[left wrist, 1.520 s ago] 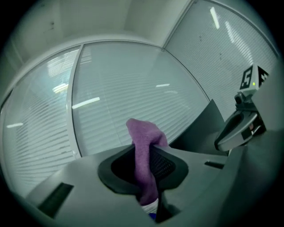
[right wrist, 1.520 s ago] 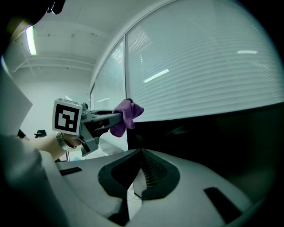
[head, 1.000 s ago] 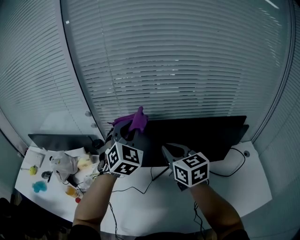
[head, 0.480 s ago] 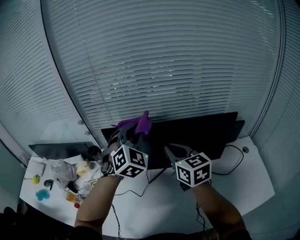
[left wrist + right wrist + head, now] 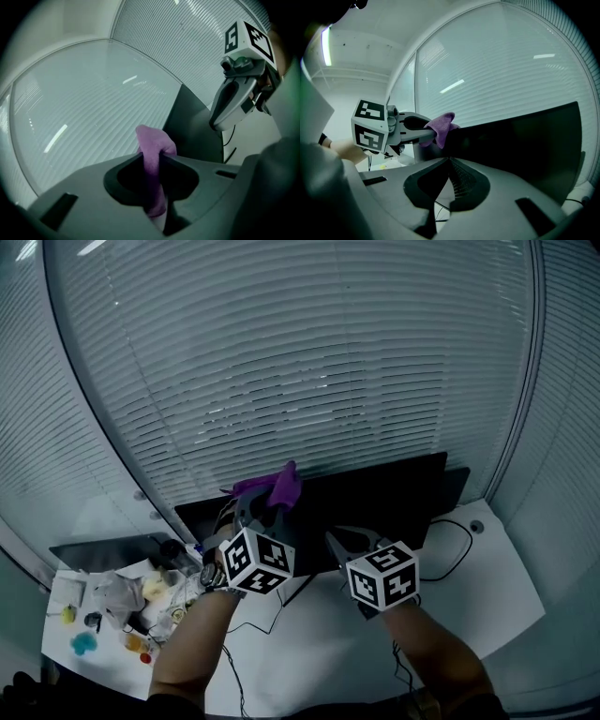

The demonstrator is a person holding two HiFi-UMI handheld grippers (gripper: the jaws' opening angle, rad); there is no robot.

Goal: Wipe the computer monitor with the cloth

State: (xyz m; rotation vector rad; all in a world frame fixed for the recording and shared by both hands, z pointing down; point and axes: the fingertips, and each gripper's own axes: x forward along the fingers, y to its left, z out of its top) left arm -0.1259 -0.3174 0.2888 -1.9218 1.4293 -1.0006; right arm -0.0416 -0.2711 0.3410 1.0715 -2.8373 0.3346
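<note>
A black computer monitor stands on the white desk, screen dark. My left gripper is shut on a purple cloth, held at the monitor's top left edge. In the left gripper view the purple cloth sticks up between the closed jaws, beside the monitor. My right gripper hovers in front of the screen's lower middle, jaws shut with nothing between them. The right gripper view shows the cloth, the left gripper and the monitor.
Window blinds fill the background behind the monitor. Black cables run across the desk right of and below the screen. Clutter of small items and crumpled plastic lies at the desk's left, beside a second dark screen.
The view has shifted, so the monitor sits a little further left in the frame. The left gripper with the cloth stays at the monitor's top left edge; the right gripper holds its place.
</note>
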